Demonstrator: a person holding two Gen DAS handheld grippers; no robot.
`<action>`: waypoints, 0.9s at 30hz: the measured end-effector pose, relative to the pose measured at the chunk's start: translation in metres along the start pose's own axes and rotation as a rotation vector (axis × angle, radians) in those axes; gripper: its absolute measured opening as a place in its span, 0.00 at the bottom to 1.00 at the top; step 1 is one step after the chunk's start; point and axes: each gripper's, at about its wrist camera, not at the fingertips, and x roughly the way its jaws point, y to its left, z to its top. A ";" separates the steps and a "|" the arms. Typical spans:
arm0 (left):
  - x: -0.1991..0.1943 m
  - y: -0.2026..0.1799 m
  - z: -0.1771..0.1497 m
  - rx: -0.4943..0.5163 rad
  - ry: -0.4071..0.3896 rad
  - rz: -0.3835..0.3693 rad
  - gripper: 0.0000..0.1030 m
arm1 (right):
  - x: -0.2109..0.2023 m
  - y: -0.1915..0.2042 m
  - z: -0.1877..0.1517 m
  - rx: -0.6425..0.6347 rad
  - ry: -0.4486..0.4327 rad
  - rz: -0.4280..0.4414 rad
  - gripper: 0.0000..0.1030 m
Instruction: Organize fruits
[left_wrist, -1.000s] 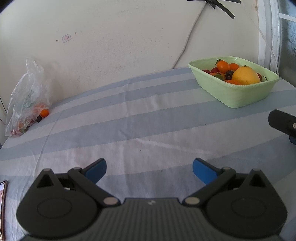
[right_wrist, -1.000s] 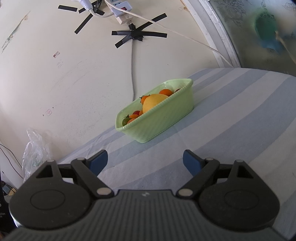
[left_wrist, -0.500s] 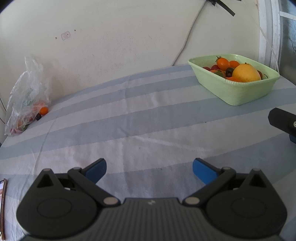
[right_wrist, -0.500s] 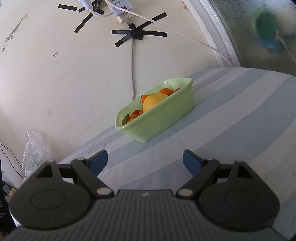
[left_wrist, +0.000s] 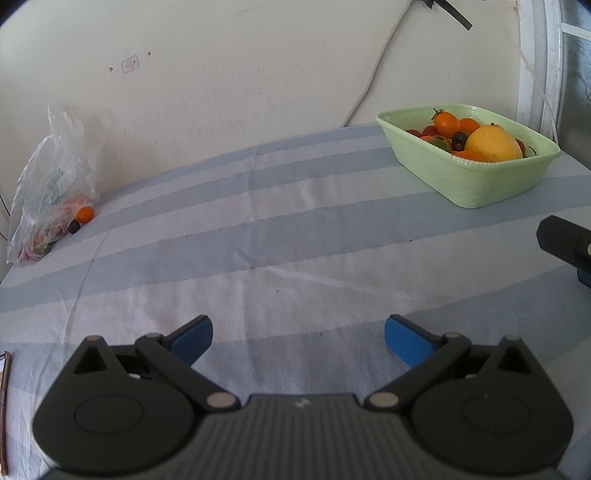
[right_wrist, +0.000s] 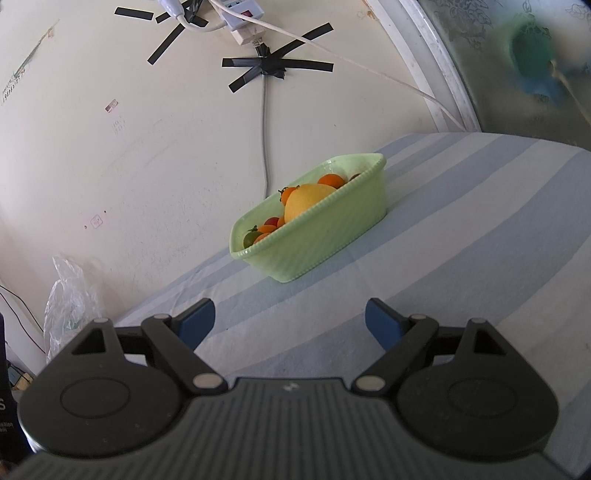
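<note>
The pale green ribbed plastic basket (right_wrist: 314, 243) of fruit lies at twelve o'clock from the right gripper (right_wrist: 290, 319), long axis toward one o'clock. Both it and the left gripper (left_wrist: 298, 334) gape empty; the right seems nearer.

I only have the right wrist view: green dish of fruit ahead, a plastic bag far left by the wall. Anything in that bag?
Observer: Yes. In the left wrist view the plastic bag holds small fruits, and an orange one and a dark one sit at its mouth.
Operator: Is the left gripper carrying anything?
Observer: No. The left gripper is open and empty over the striped tablecloth.
Operator: What is hidden behind the big yellow fruit in the dish?
Observer: A dark round fruit lies beside the yellow fruit in the green dish.
</note>
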 end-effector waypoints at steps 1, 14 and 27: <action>0.000 0.000 0.000 0.000 0.000 -0.001 1.00 | 0.000 0.000 0.000 0.000 0.000 0.000 0.88; -0.005 -0.001 -0.001 -0.005 -0.021 -0.007 1.00 | -0.001 0.001 -0.002 0.002 -0.005 -0.004 0.88; -0.007 0.000 -0.001 -0.006 -0.030 -0.006 1.00 | -0.001 0.001 -0.002 0.002 -0.006 -0.004 0.88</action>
